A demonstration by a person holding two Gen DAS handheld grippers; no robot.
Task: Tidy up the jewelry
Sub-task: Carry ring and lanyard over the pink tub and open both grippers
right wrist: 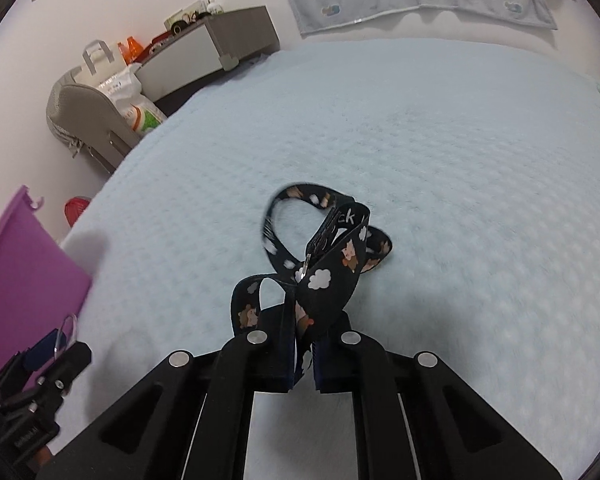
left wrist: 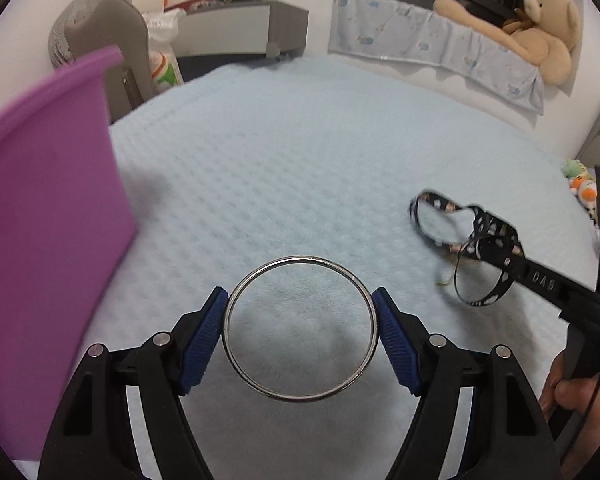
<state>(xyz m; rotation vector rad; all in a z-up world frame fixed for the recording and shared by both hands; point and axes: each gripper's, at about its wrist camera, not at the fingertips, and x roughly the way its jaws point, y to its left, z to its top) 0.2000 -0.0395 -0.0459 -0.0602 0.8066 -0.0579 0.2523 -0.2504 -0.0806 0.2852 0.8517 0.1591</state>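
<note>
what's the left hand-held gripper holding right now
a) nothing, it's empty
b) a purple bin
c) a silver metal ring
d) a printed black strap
c: in the left wrist view the left hand-held gripper has its blue pads pressed on either side of a silver metal ring, lifted above the light blue blanket; the printed black strap is in the right hand-held gripper instead.

Silver bangle [left wrist: 300,328]: thin round hoop, clamped at both sides, raised above blanket. Black patterned strap [right wrist: 332,276]: cartoon-printed, looped, pinched, hanging over blanket. Purple bin [left wrist: 48,216] at left.
</note>
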